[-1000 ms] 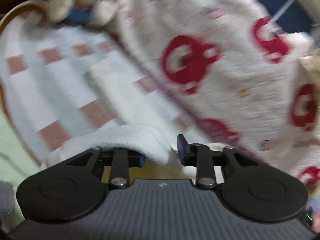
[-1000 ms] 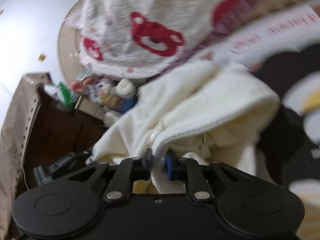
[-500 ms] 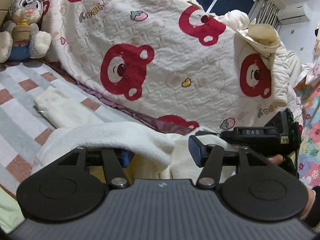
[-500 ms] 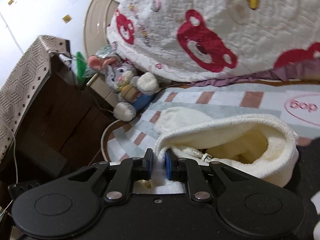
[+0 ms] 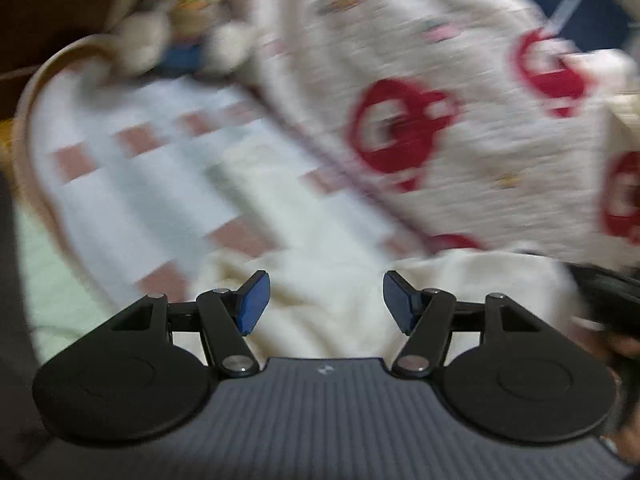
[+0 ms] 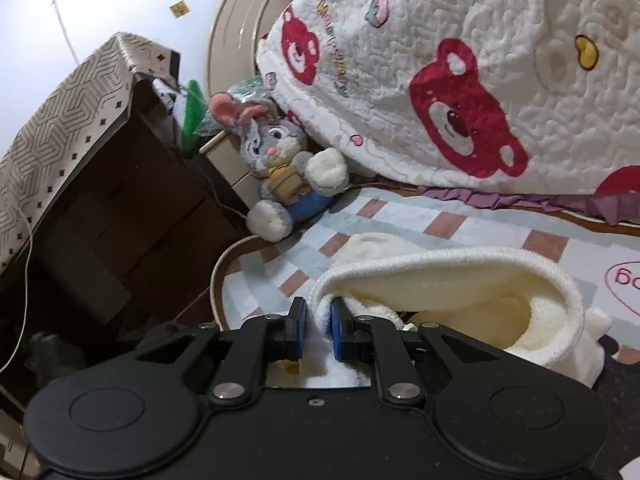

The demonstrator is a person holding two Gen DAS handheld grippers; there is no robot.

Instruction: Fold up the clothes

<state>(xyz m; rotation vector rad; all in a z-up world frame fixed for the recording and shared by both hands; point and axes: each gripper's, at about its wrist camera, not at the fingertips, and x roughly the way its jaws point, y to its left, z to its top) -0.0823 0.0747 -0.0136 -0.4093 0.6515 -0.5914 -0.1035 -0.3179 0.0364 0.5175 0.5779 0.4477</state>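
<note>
Right gripper has its jaws clamped on the cream garment's hem, lifted over the checked rug. Plush bunny at 11 o'clock, bear quilt at 1.

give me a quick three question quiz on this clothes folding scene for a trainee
1. True or false: the right gripper is clamped on the cream garment.
2. What is between the pads of the left gripper? A) a sleeve B) nothing C) the toy
3. Fill in: beside the bear quilt sits a plush ____.

Key: 1 true. 2 B; its jaws are opening, the garment lies beyond them. 3 rabbit.
</note>
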